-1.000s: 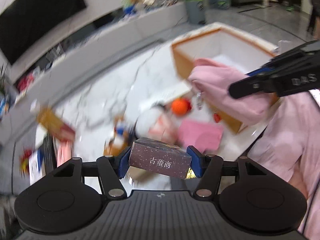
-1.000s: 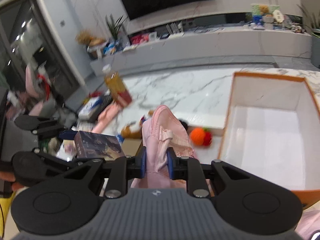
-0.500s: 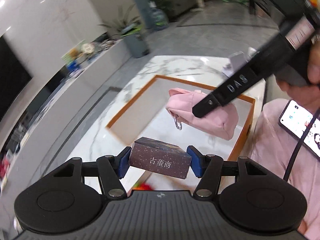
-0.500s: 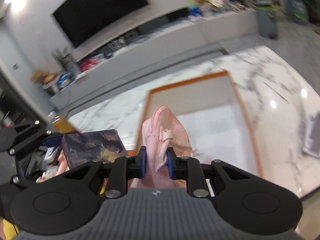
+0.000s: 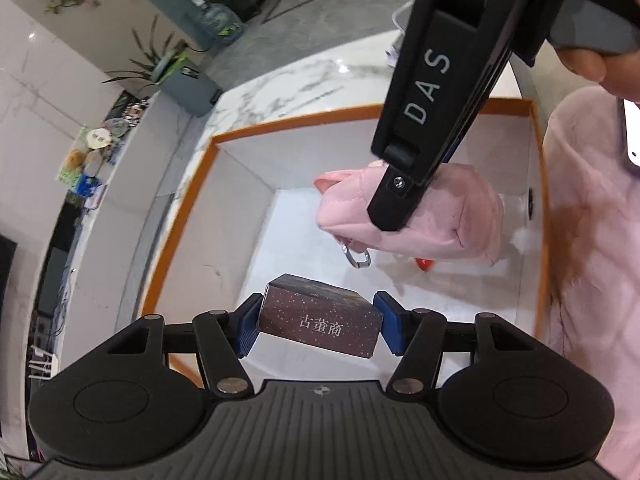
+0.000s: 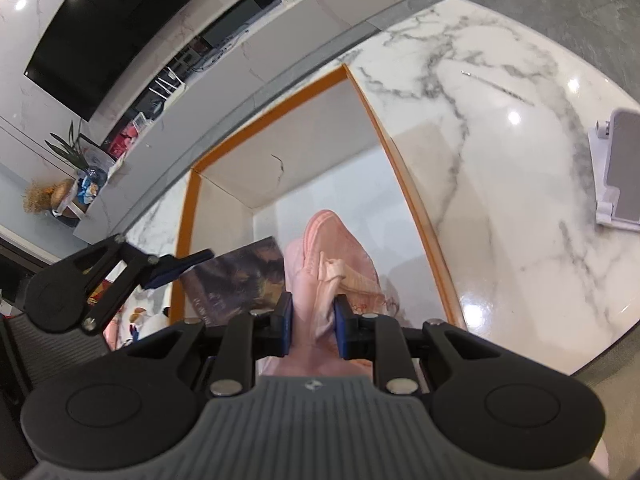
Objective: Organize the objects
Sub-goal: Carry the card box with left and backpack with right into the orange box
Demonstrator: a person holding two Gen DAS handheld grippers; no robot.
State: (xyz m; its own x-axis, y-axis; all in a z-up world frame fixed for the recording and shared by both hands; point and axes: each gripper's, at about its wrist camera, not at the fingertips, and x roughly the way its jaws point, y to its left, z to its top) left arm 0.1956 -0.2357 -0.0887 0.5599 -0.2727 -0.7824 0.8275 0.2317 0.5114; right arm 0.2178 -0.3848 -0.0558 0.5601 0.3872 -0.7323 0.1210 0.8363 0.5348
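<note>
Currently: left tool [image 5: 318, 330] clenches dark box [image 5: 320, 326], right tool [image 6: 313, 326] pink pouch [image 6: 332, 268]; lower both onto bare floor at frame centre of orange-rimmed box [image 5: 176, 216], apart, before releasing.

My left gripper [image 5: 318, 330] was matt black plastic with ribbed blue pads, clamping a matt dark speckled cardboard box [image 5: 320, 326]. Soft quilted pink cloth pouch [image 6: 326, 276] had a shiny metal clip [image 5: 356, 257]. Orange-rimmed white box [image 5: 240, 208] looked like smooth matt card. White marble tabletop [image 6: 500, 160] was glossy.
</note>
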